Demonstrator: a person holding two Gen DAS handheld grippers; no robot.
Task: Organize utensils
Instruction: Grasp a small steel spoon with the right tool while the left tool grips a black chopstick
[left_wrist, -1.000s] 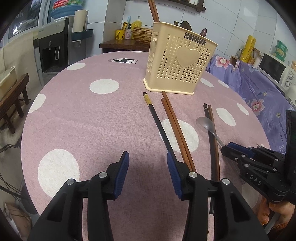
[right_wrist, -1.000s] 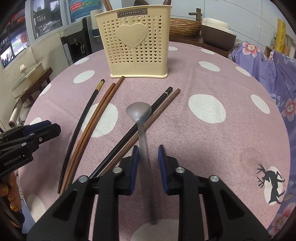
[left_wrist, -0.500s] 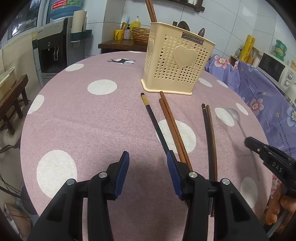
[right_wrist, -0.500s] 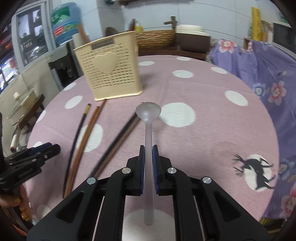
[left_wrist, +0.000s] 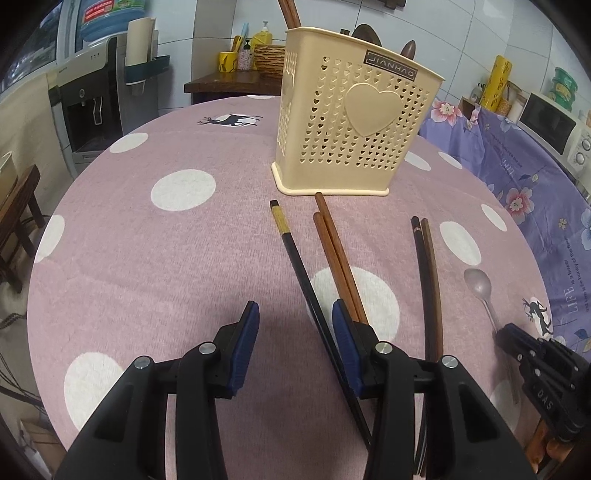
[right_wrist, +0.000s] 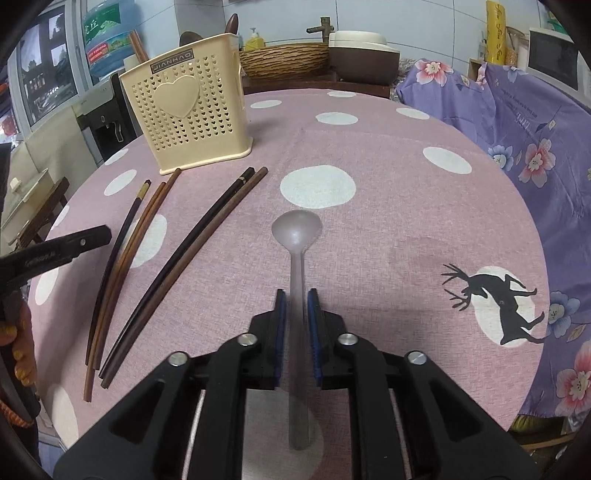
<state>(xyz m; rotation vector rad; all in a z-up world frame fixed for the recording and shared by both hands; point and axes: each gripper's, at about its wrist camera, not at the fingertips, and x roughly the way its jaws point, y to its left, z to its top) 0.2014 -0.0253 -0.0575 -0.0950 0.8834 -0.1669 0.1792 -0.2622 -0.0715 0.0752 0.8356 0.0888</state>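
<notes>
clamping the spoon (right_wrist: 296, 236) by its handle in the right gripper (right_wrist: 296, 299), bowl forward above the tablecloth (right_wrist: 406, 229), right of the chopsticks (right_wrist: 184, 258) and well apart from the holder (right_wrist: 192, 107). left gripper (left_wrist: 293, 314) spread wide, empty, over chopsticks' near ends.

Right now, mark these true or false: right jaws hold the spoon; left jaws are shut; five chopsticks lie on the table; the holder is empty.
1. The right gripper holds the spoon. True.
2. The left gripper is shut. False: its jaws are wide open, holding nothing.
3. Five chopsticks lie on the table. True.
4. The holder is empty. False: utensils stick out of its top.
</notes>
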